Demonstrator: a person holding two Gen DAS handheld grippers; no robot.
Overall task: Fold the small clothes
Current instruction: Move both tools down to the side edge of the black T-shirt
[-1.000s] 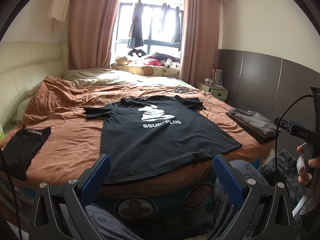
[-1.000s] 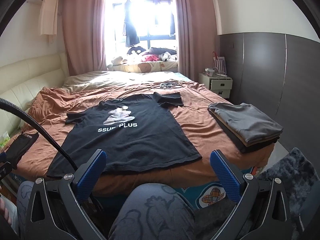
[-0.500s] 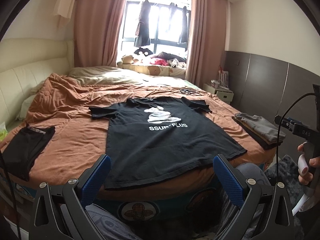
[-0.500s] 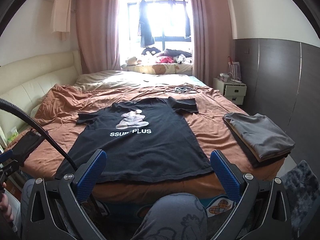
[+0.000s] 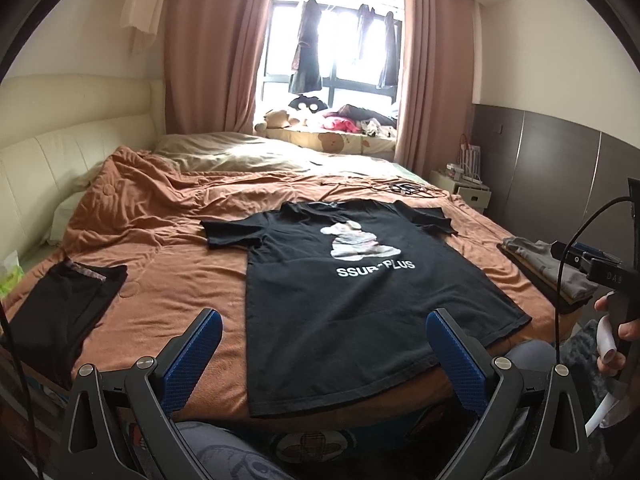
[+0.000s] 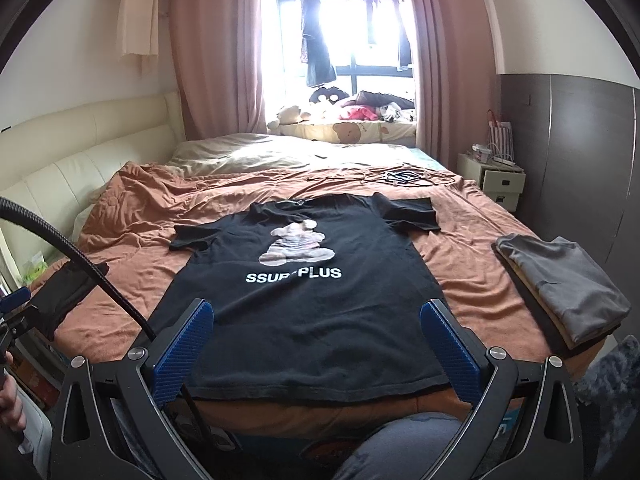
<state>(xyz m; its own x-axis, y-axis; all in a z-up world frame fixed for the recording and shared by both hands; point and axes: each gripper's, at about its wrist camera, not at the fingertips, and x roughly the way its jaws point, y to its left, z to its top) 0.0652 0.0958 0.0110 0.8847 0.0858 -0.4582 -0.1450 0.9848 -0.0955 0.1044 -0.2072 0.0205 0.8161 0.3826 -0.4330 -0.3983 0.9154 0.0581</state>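
**Closing in on the tee, nothing gripped yet**

Over the last second I've brought both grippers up and forward: the tee fills more of each view than it did, and its hem now sits between my blue pads instead of beyond them. The shirt itself hasn't moved. I read that as the approach ending and the first fold about to start; no fold has been made.

My left gripper is spread wide and holds nothing. My right gripper is the same, jaws wide apart and empty.

The tee lies flat, print up, on the brown blanket, near the bed's front edge. Its long axis runs away from me: hem nearest, just at the edge, collar at the far end toward the window. Sleeves stick out to left and right. From the left view it sits slightly skewed, hem swung to the right.

A folded stack rests to its right, well apart; a black garment lies to its left.
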